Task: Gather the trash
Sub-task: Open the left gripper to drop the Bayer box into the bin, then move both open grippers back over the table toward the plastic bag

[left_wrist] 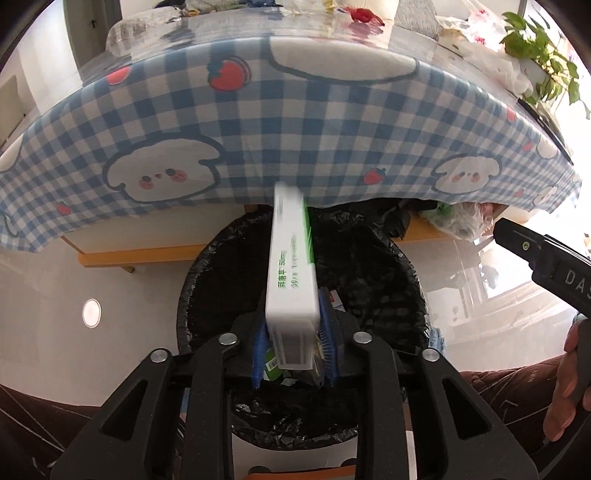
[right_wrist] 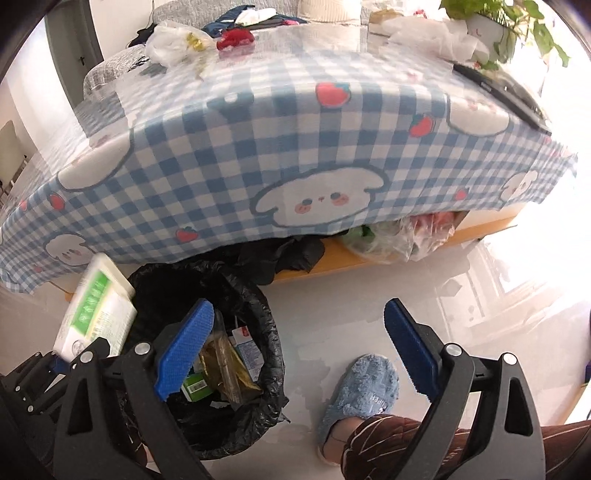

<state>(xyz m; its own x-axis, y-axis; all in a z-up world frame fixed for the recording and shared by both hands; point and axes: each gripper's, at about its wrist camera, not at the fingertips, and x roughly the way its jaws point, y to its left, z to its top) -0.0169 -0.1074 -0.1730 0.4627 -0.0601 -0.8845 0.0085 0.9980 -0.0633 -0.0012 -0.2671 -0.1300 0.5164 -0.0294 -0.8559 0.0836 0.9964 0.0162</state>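
While the left gripper (left_wrist: 293,354) hangs over the bin (left_wrist: 388,273), a white and green box (left_wrist: 293,280) stands between its blue pads (left_wrist: 327,343), one long narrow side turned up toward the camera. The box looks blurred, and the pads sit right at its lower end on either side; whether they press on it cannot be told from the left wrist view. From the right wrist view the same box (right_wrist: 98,310) shows at the left edge, its green-printed face turned toward the camera, above the near-left rim of the bin (right_wrist: 266,332).

The bin is round, lined with a black bag (right_wrist: 258,406), and stands on the pale floor (right_wrist: 332,314) just in front of the worktop (right_wrist: 258,147), partly under the hanging edge of a blue checked cloth printed with white puppies and strawberries. Inside it lie a brown wrapper (right_wrist: 225,365), a small carton (right_wrist: 245,350) and a green packet (right_wrist: 195,387).

The right gripper (right_wrist: 295,343) holds nothing: its jaws stand wide apart, the left pad over the bin and the right pad over bare floor. Between and below them a blue fluffy slipper (right_wrist: 365,391) rests on the floor, with a brown quilted trouser leg (right_wrist: 388,439) above it.

On the worktop's far side lie crumpled white plastic bags (right_wrist: 173,44), something red (right_wrist: 236,37) and a potted green plant (right_wrist: 491,26).
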